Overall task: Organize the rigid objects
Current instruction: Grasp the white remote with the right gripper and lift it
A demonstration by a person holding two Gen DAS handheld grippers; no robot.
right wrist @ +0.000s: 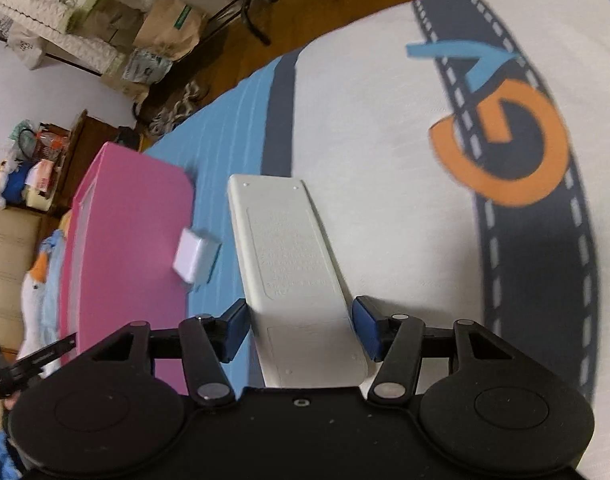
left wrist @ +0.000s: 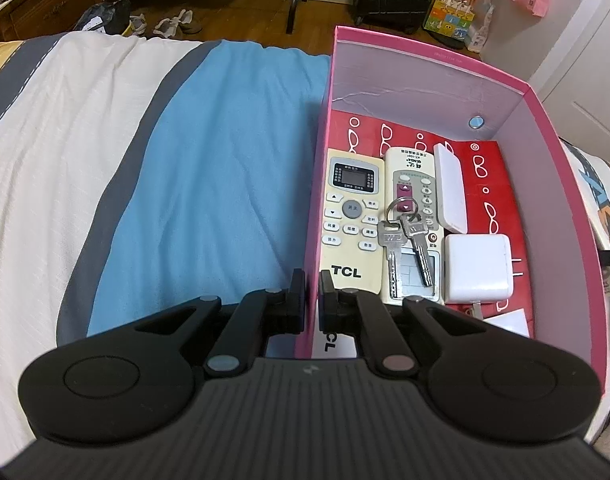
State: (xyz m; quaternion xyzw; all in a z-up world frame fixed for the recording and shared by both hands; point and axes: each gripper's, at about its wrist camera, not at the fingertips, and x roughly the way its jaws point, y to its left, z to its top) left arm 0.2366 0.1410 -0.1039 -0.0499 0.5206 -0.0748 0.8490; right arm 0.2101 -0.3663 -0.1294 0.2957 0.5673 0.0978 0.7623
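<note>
My left tongs (left wrist: 312,294) pinch the near wall of the tall pink cardboard box (left wrist: 433,60), one finger inside, one out. My right tongs (right wrist: 301,330) clamp a long white plastic remote (right wrist: 289,256), back side up, reaching ahead over the bedspread (right wrist: 385,160); a small white charger block (right wrist: 195,256) lies ahead-left.

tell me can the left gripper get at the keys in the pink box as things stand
Probably not yet: the left gripper is shut on the pink box wall. The keys lie uncovered atop the remotes, so letting go first would free the way.
</note>
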